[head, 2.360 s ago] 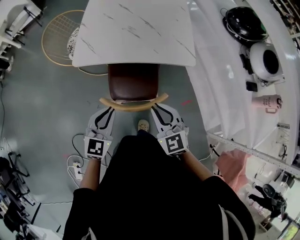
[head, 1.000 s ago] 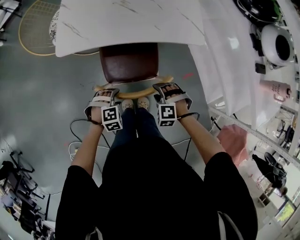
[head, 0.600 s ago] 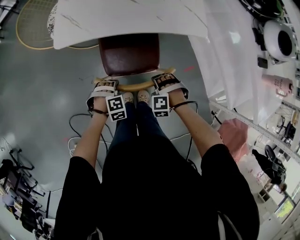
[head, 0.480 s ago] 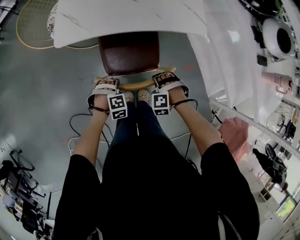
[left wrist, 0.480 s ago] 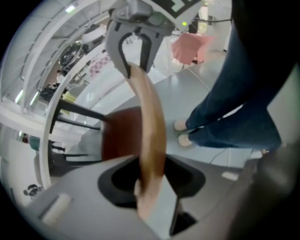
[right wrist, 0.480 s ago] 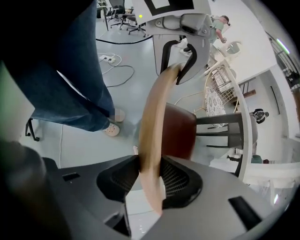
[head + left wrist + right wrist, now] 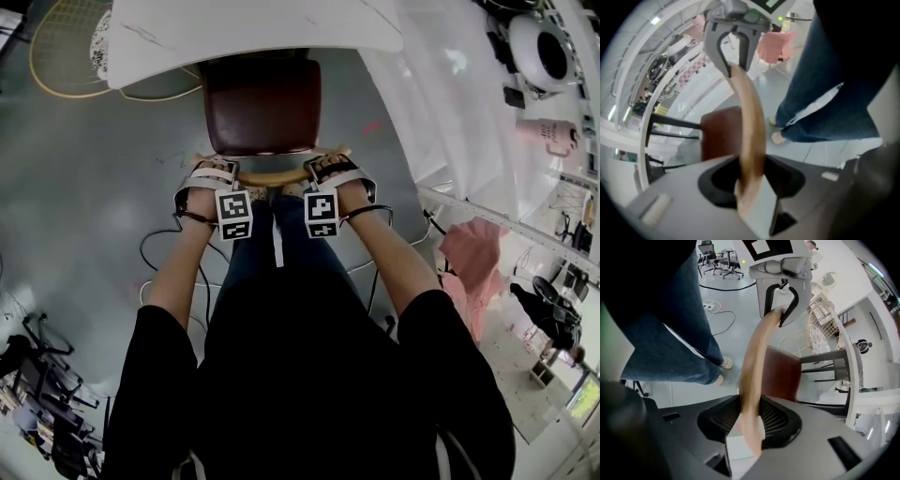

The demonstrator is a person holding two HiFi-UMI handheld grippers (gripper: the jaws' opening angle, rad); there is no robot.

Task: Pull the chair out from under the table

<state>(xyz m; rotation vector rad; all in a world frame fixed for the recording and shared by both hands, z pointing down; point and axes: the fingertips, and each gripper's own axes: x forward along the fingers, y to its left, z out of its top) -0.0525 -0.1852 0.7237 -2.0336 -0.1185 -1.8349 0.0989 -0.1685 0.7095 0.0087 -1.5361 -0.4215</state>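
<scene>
table (image 7: 253, 28): ahead of both tools | chair (image 7: 262, 103): seat partly under table, just beyond jaws | backrest rail (image 7: 272, 176): curved wood, between both jaw pairs | left gripper (image 7: 214, 172), right gripper (image 7: 330, 168): jaws closing, pressing rail's ends

The smooth grey floor (image 7: 84, 187) carries a rectangular white table with a faintly veined, marble-look top (image 7: 253, 23). A chair with a brown padded seat and curved pale-wood back rail (image 7: 262, 103) stands at the table's near edge. A round gold wire-framed piece (image 7: 66, 37) sits beside the table, and loose black cables (image 7: 145, 246) lie nearer.
</scene>
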